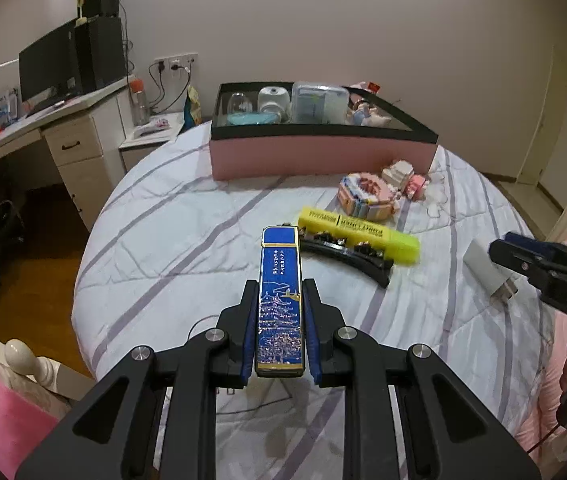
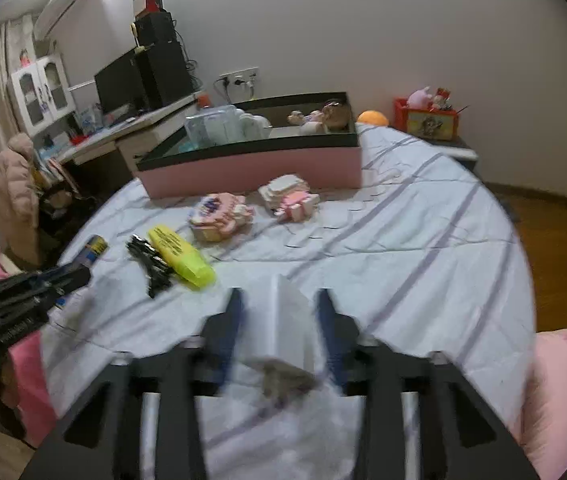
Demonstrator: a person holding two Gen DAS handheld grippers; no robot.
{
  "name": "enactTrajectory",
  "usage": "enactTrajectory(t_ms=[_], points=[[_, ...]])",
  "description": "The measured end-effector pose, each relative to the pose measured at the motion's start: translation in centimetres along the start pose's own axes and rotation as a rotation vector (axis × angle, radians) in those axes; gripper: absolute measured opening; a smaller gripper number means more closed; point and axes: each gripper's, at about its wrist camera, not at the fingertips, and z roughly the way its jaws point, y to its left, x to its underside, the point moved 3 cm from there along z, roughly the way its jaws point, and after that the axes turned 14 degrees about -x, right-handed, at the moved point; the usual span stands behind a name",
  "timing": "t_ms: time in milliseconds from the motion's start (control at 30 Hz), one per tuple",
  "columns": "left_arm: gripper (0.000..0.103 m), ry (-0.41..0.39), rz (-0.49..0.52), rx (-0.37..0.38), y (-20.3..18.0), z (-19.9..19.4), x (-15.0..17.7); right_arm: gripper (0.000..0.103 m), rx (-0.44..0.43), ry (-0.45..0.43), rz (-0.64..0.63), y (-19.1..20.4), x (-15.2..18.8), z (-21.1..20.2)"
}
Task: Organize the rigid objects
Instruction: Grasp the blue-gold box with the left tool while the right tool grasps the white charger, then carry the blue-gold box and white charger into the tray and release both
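My left gripper point(image 1: 280, 286) is shut on a long blue case with a gold pagoda print point(image 1: 279, 264), held above the striped bedsheet. In the right wrist view that case point(image 2: 95, 246) sticks out of the left gripper point(image 2: 43, 284) at the left edge. My right gripper point(image 2: 279, 294) is open; a white plug block point(image 2: 289, 320) lies between its fingers with a gap on each side. The left wrist view shows this block point(image 1: 487, 268) on the sheet beside the right gripper point(image 1: 523, 260). A pink box with a black rim point(image 1: 315, 156) stands at the far side.
On the sheet lie a yellow highlighter point(image 1: 359, 228), a black curved clip point(image 1: 347, 252) and two pink brick models point(image 1: 367, 196) point(image 1: 403, 174). The box holds several items. A desk with a monitor point(image 1: 47, 64) stands left; a red box point(image 2: 427, 120) sits right.
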Motion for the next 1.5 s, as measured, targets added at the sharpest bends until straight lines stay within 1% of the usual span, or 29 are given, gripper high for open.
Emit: enactTrajectory(t_ms=[33,67,200,233,267,333,400,433,467,500,567,667,733,800,867,933,967,1033,1133,1167,1233,1333,1400,1500], points=[[0.021,0.002,-0.004,-0.004,0.1,0.1,0.1,0.072,0.018,-0.010,-0.004,0.0,0.2,-0.2],[0.021,0.001,-0.008,-0.006,0.1,0.1,0.1,0.074,0.018,-0.009,-0.002,-0.1,0.4,-0.2],[0.021,-0.001,-0.005,0.005,-0.2,0.2,-0.1,0.074,0.006,0.006,0.010,-0.7,0.5,0.5],[0.021,-0.002,-0.003,0.007,-0.3,0.2,-0.1,0.074,0.008,0.010,0.004,-0.7,0.4,0.8],[0.021,0.001,0.001,0.012,-0.4,0.3,-0.2,0.074,0.028,0.027,-0.001,-0.8,0.3,1.3],[0.021,0.002,0.005,0.012,-0.6,0.3,-0.2,0.066,0.031,0.045,-0.013,-0.6,0.2,2.0],[0.021,-0.003,0.005,0.017,-0.6,0.1,-0.2,0.041,0.037,0.075,-0.029,-0.5,0.4,3.0],[0.021,-0.007,0.006,0.017,-0.6,0.0,-0.3,0.036,0.039,0.084,-0.030,-0.5,0.6,3.3],[0.021,-0.008,0.007,0.016,-0.6,-0.1,-0.3,0.026,0.037,0.079,-0.025,-0.7,0.7,3.3],[0.021,-0.011,0.006,0.014,-0.5,-0.2,-0.4,0.025,0.038,0.077,-0.021,-0.8,0.7,3.2],[0.021,-0.020,0.003,0.013,-0.5,-0.5,-0.6,0.025,0.010,0.063,-0.006,-1.0,0.6,2.6],[0.021,-0.051,-0.007,0.007,-0.4,-1.2,-1.1,0.025,-0.010,0.034,-0.018,-0.5,0.2,1.6],[0.021,-0.084,-0.019,-0.018,-0.5,-2.0,-1.7,0.025,-0.028,0.002,-0.022,0.0,-0.3,0.8],[0.021,-0.134,-0.024,-0.045,-0.7,-3.1,-2.4,0.025,-0.033,-0.041,-0.046,1.0,-1.3,-0.3],[0.021,-0.158,-0.025,-0.043,-0.9,-3.9,-3.0,0.025,-0.039,-0.083,-0.070,2.1,-2.4,-1.4],[0.021,-0.198,-0.025,-0.064,-1.2,-4.9,-4.0,0.025,-0.035,-0.136,-0.101,3.2,-3.7,-2.5],[0.021,-0.213,-0.031,-0.074,-1.3,-5.3,-4.4,0.025,-0.035,-0.145,-0.109,3.6,-4.1,-2.8],[0.021,-0.234,-0.040,-0.067,-1.4,-6.1,-5.0,0.025,-0.043,-0.188,-0.128,4.5,-5.0,-3.5],[0.021,-0.276,-0.042,-0.087,-1.6,-7.3,-6.0,0.025,-0.048,-0.219,-0.152,5.6,-6.1,-3.8],[0.021,-0.287,-0.041,-0.083,-1.7,-7.6,-6.3,0.025,-0.054,-0.209,-0.157,6.0,-6.5,-3.7],[0.021,-0.311,-0.053,-0.073,-1.7,-8.4,-6.8,0.025,-0.066,-0.230,-0.162,6.2,-6.9,-3.8],[0.021,-0.348,-0.046,-0.089,-2.3,-9.2,-7.7,0.025,-0.077,-0.236,-0.177,6.8,-7.6,-4.0],[0.021,-0.365,-0.040,-0.103,-2.7,-9.6,-8.1,0.025,-0.075,-0.240,-0.183,7.0,-8.0,-4.1],[0.021,-0.375,-0.042,-0.097,-3.0,-9.8,-8.5,0.025,-0.072,-0.246,-0.180,6.9,-8.4,-4.1]])
